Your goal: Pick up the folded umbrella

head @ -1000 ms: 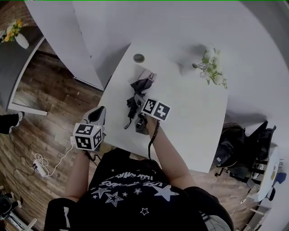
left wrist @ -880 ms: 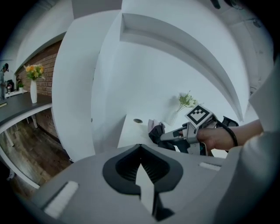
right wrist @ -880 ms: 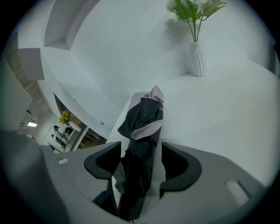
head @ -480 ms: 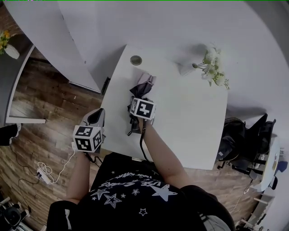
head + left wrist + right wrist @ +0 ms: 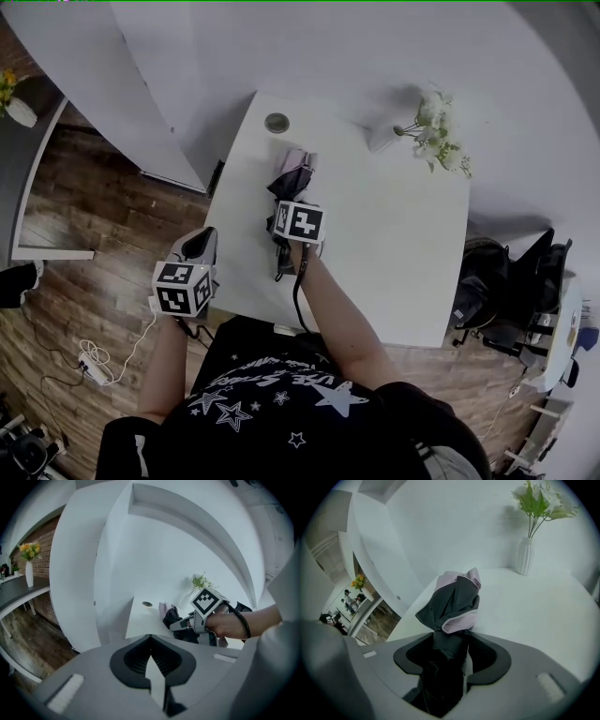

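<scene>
Two grippers are in your hands at a white table, and only one is at work. Your right gripper points steeply down over the folded umbrella, its jaws closing with the dark shaft end standing between them. The umbrella lies flat on the table's left half, pointing away from you. Its black fabric is bunched, with pale pink folds showing at the far end. Your left gripper hangs off the table's left edge, above the wood floor. Its jaws are together, with nothing in them. A white vase of flowers stands at the far right of the table, well apart from the umbrella. A small round disc sits near the far left corner.
</scene>
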Demonstrator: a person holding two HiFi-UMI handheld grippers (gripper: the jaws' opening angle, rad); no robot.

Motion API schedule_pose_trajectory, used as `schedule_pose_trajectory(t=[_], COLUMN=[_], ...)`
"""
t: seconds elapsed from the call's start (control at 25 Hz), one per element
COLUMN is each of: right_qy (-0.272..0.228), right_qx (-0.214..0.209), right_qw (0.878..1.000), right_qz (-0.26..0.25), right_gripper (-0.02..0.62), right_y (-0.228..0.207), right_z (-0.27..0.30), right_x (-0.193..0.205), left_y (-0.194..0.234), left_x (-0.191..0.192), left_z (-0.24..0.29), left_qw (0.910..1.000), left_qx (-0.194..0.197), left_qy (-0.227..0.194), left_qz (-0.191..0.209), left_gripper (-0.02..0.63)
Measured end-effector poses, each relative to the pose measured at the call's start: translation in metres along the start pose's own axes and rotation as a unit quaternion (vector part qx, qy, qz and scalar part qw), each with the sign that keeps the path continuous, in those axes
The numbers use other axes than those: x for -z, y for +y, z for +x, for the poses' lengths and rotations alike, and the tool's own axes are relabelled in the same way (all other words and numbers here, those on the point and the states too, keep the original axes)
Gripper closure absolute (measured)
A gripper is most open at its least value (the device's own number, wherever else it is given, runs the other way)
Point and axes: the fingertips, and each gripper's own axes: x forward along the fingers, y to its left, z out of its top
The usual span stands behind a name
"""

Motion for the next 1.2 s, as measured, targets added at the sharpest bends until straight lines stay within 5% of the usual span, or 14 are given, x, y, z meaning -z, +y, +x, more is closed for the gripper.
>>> schedule_pose_trajectory(t=[0.2, 0.72, 1.2], right_qy=[-0.017, -0.064, -0.077], right_qx=[-0.036, -0.116, -0.175], right_qw=[0.999, 0.991, 0.980], right_qz=[0.022, -0.018, -0.050], right_gripper=[0.348, 0.347, 0.347], right_y=[-0.009, -0.025, -0.065], right_z=[-0.017, -0.099, -0.167], right_x=[-0.005, -0.018, 0.015], left_y=[-0.006, -0.078, -0.153], left_x=[-0.005, -0.006, 0.020], left_z=[-0.007, -0.035, -0.072], left_qw=[0.9998, 0.9985, 0.9947], left_qx=[-0.012, -0.031, -0.071], left_qy=[-0.013, -0.044, -0.075], left_qz=[-0.004, 0.006, 0.005], left_gripper=[0.606, 0.606, 0.606])
